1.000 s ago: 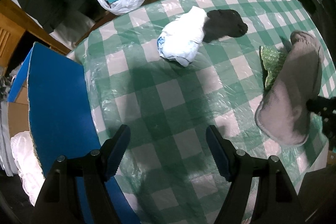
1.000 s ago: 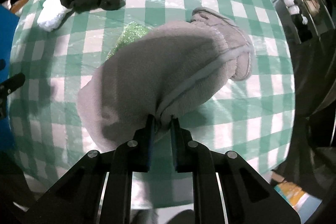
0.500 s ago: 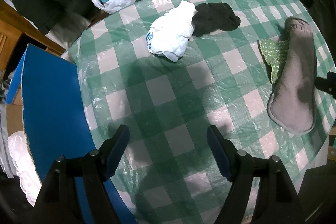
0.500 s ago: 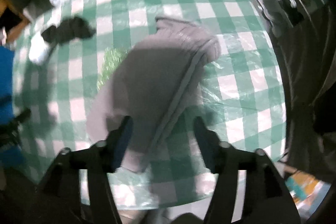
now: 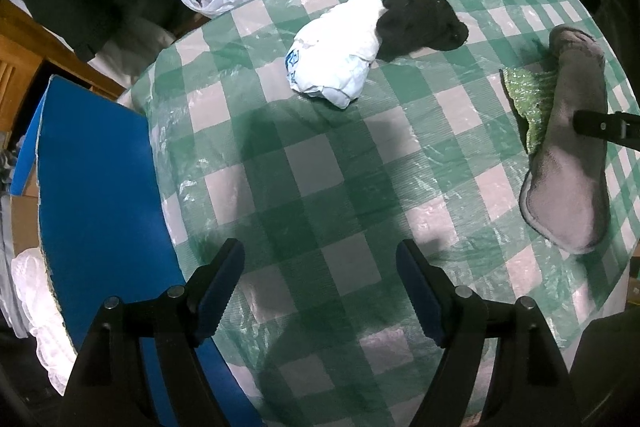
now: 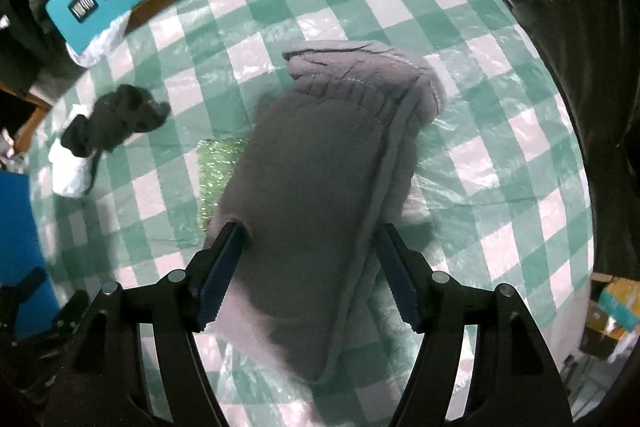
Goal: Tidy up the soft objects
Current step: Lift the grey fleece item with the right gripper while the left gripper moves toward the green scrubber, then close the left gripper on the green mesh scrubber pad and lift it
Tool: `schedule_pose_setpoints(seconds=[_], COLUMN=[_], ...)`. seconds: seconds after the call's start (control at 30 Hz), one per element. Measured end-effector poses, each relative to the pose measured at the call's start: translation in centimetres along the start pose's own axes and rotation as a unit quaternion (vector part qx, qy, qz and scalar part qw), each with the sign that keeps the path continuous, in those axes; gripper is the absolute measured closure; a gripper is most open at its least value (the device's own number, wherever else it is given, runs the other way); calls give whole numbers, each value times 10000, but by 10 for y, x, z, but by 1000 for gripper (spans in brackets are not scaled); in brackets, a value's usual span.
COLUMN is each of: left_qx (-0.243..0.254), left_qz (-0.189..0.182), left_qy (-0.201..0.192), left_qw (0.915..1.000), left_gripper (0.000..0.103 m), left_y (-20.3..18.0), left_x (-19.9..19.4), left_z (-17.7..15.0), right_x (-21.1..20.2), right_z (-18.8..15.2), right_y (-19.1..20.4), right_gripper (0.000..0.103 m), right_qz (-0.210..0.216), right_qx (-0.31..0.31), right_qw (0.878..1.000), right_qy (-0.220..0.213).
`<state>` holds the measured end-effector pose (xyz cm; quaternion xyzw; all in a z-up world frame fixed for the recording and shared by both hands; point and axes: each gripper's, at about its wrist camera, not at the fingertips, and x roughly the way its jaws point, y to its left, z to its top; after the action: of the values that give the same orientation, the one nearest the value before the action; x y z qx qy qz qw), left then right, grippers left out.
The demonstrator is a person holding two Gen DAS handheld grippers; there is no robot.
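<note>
Right wrist view: the right gripper (image 6: 308,271) points down over the grey sock (image 6: 320,179), its jaws just spread wide, straddling the cloth without pinching it, so the sock lies flat near the right edge of the checked table (image 6: 500,155), partly covering a green sponge cloth (image 6: 214,163). I judge the release step best finished by lifting straight up so no pad snags the fleece. The left gripper (image 5: 320,291) hangs wide and empty above the near edge; farther off, toward the far edge, the white cloth (image 5: 340,55) touches the black sock (image 5: 420,23), probably next.
</note>
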<state>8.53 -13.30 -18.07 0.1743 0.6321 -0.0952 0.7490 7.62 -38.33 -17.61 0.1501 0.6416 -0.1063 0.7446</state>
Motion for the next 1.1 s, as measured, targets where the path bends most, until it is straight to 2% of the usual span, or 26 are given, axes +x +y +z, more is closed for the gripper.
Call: schedule_pose_setpoints(seconds=[0.17,0.3,0.4,0.47,0.6,0.83,0.93,1.1], left_qx=[-44,-110,-154,-186,-203,-253,-244,-272], left_qz=[13,-9,-28,-44,-51,-59,-52,-141], left_qy=[71,86,65,36,-2,51,49,53], left_qw=[10000,9999,9999,9998,9998,9996,9997,9995], left_gripper=[23,23,23,23,23,23,23,23], left_y=[6,13,17,19,21,25,25,22], left_x=[6,7,5,2,-2,0,2,2], left_z=[0,1,1,1,-2,-5,-5,-1], right_x=[16,19,18,18,16,11,4,-18], right_z=[6,3,-1,-6,-21,-46,-53,-55], right_y=[12,31,50,64,91,123,127,121], right_gripper=[35,60,72,75,79,85,86,86], right_qz=[-100,-289,-275,-178,-1,123,102,91], right_qx=[-242,-834,-1377,-1711,-2351,-3124,-3232,-3201], right_qw=[9996,9961,9901,9851,9720,9499,9463,9469], right_qy=[115,44,-5,3,34,32,-79,-292])
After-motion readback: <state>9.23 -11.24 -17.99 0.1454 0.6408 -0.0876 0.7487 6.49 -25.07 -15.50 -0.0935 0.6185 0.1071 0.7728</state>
